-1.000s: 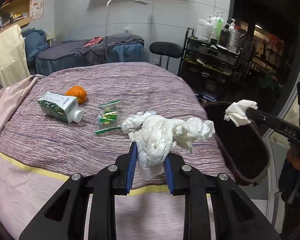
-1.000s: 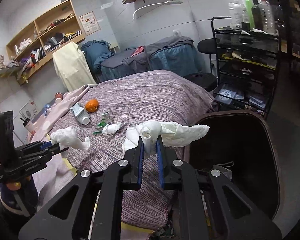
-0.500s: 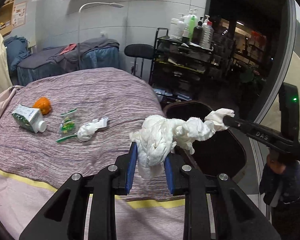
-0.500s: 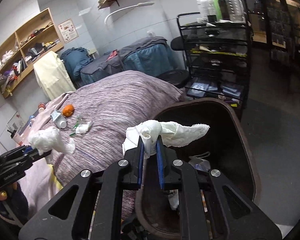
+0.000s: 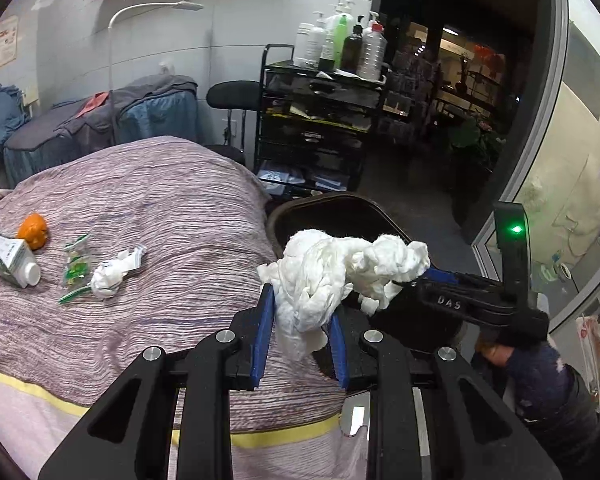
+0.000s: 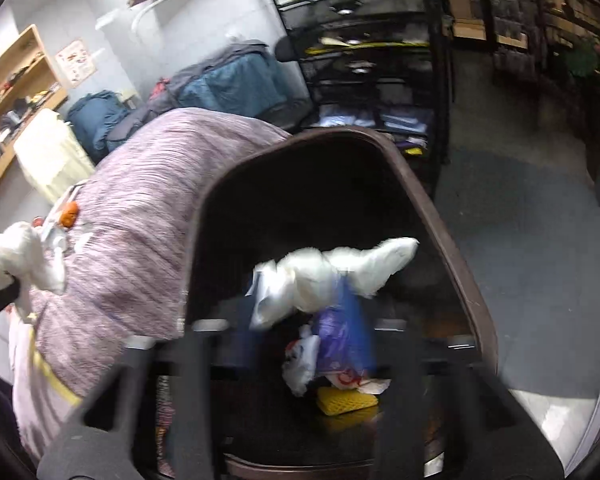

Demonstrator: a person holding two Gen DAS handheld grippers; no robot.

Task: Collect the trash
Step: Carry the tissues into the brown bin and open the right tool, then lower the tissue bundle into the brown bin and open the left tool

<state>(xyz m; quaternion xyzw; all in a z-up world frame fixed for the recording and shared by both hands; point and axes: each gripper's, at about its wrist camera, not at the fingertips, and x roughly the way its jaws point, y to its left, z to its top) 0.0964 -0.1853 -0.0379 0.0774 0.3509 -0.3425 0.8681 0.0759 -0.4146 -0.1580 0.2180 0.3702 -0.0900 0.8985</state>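
Observation:
My left gripper (image 5: 300,320) is shut on a crumpled white tissue wad (image 5: 312,280), held above the bed's right edge beside the dark trash bin (image 5: 320,208). My right gripper (image 6: 300,312), blurred by motion, holds another white tissue (image 6: 332,272) over the bin's opening (image 6: 452,240); its arm also shows in the left wrist view (image 5: 460,300). On the purple bedspread (image 5: 160,200) lie a milk carton (image 5: 10,258), an orange peel (image 5: 33,230), a green wrapper (image 5: 76,268) and a small tissue ball (image 5: 112,272).
The bin holds bags and a yellow sponge (image 6: 346,400). A black shelf cart (image 5: 324,120) with bottles stands behind the bin, with a black stool (image 5: 236,98) beside it. A glass door (image 5: 580,160) is at right.
Both grippers have swung right from the bed toward the bin. The right gripper now points down into the bin with its tissue, and the view is blurred.

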